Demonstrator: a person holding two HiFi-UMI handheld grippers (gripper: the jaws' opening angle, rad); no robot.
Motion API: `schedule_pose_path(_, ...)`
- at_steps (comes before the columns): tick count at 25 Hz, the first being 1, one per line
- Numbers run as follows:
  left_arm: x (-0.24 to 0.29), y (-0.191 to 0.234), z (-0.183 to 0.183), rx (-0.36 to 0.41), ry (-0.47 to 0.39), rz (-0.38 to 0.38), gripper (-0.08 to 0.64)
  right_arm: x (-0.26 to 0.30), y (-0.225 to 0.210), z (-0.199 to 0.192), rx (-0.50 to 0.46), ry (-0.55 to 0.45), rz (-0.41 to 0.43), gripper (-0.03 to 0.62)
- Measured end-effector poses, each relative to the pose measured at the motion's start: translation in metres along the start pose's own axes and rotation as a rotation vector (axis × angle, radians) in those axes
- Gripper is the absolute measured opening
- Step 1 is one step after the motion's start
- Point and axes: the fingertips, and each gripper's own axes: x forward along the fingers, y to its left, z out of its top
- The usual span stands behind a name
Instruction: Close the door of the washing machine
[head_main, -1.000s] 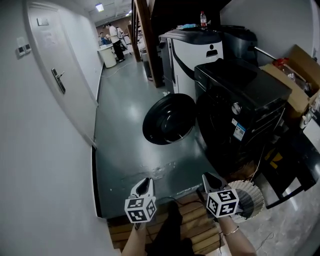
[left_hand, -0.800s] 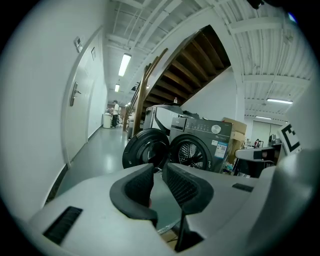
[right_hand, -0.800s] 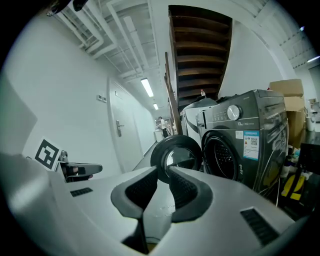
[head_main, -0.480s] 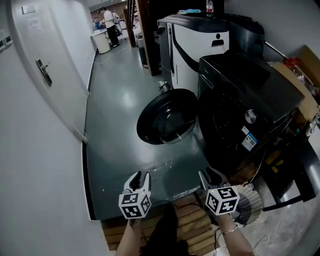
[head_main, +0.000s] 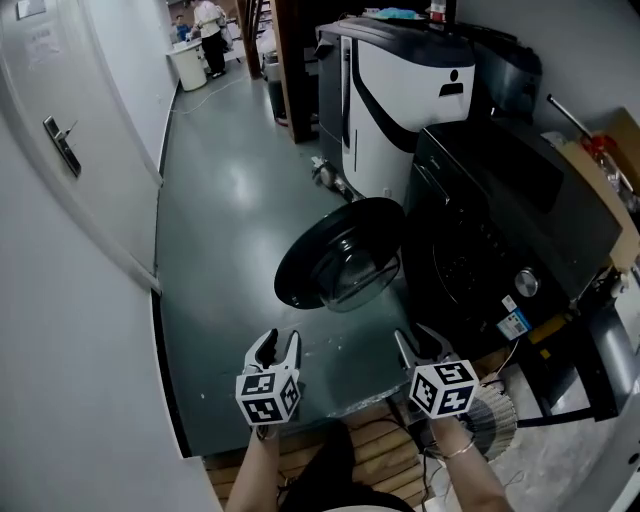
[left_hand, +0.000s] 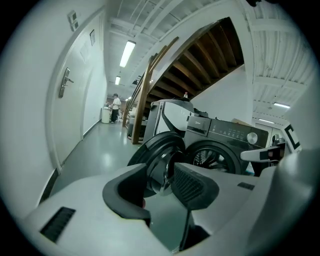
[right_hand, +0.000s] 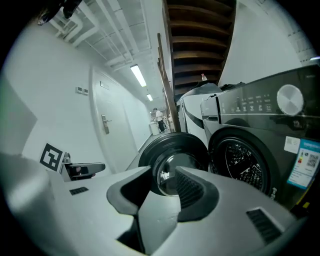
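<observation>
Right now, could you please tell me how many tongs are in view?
2. The left tongs hang over the floor near the wall; the right tongs hang nearer the washing machine. Both have just been opening and hold nothing.

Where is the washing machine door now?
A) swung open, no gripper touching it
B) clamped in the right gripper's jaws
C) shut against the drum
A: the door stands swung open from the washing machine, clear of the left gripper and right gripper, whose jaws have just been opening with nothing between them.

Head view overhead — gripper views low, facing door (head_main: 335, 265)
</observation>
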Motion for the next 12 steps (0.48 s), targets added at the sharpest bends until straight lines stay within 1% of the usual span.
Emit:
schedule_pose_path(4, 0.026, 0.017, 0.040, 0.009, 0.018, -0.035, 0.189, 0.026, 0.005, 0.039, 0.011, 0.015, -0.035, 0.135)
schedule_pose_path(7, 0.041, 0.030, 0.065, 0.020, 0.023, -0.040, 0.201, 0.037, 0.008, 0.062, 0.006, 0.027, -0.057, 0.135)
schedule_pose_path(12, 0.067, 0.038, 0.088, 0.057, 0.029, -0.055, 0.216, 0.045, 0.001, 0.088, 0.011, 0.021, -0.099, 0.133)
